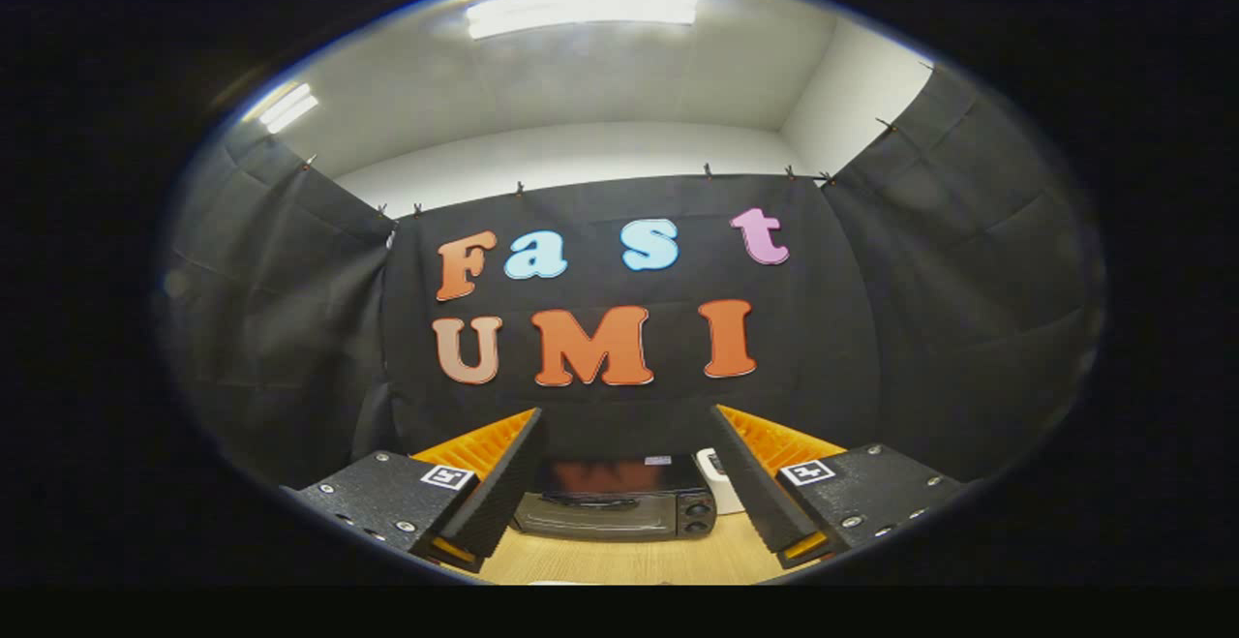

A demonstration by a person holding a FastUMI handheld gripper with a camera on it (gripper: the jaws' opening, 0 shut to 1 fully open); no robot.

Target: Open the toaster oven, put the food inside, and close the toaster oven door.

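A small dark toaster oven stands on the wooden table, beyond my fingers and framed between them. Its glass door is closed, with a handle along the top of the door and two knobs on its right side. My gripper is held well above the table and back from the oven. It is open, fingers spread wide, with nothing between them.
A small white object sits just right of the oven, partly hidden behind my right finger. Black cloth walls close the booth behind and on both sides. Bare wood lies in front of the oven.
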